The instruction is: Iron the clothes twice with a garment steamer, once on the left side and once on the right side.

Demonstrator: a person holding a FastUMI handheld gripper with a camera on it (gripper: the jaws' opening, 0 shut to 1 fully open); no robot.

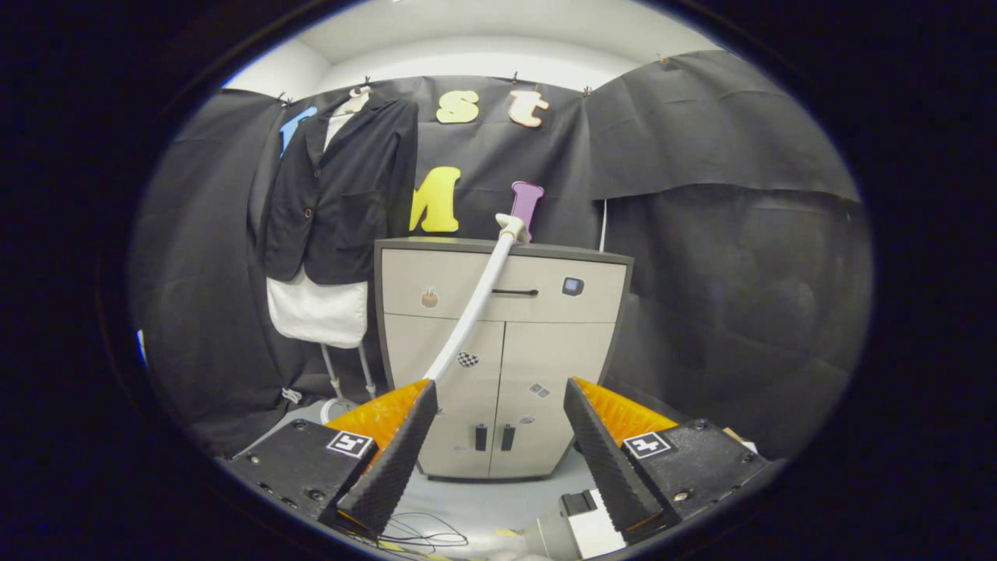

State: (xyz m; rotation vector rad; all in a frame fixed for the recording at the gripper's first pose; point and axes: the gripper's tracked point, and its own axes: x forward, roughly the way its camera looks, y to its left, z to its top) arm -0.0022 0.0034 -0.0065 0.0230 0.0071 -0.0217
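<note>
Claw point(498, 448) wide open, nothing btwn fingers, nothing gripped. Fingers aimed fwd at cabinet point(498, 351) standing against the booth wall.

Steamer head point(512, 226) sits at top edge of cabinet, beyond the fingers, above and slightly left of the gap's centre line. White hose point(475, 304) runs from it down and to the left across the cabinet front, passing behind the left finger's tip; long axis of hose diagonal, upper end at the head, lower end hidden behind the finger. Can't tell whether head lies flat on cabinet top or hooks on something there.

Clothes: dark jacket point(343, 195) over a white garment point(318, 312), hung on wall left of cabinet, well apart from the claw, beyond and left of left finger. Hangs upright, long axis vertical; its right edge just beside cabinet's left side.

Judgement: steamer not yet in hand, neither pass begun. Next move prob. needs claw up and fwd to the head, slightly left, fingers lined up across the handle, then swing left to jacket. Risk: hose snagging on left finger during approach.

Containers: cabinet w/ one drawer point(506, 288) on top, two doors below, all closed; contents unseen. Thin white cable runs down the wall behind the cabinet's right side.
</note>
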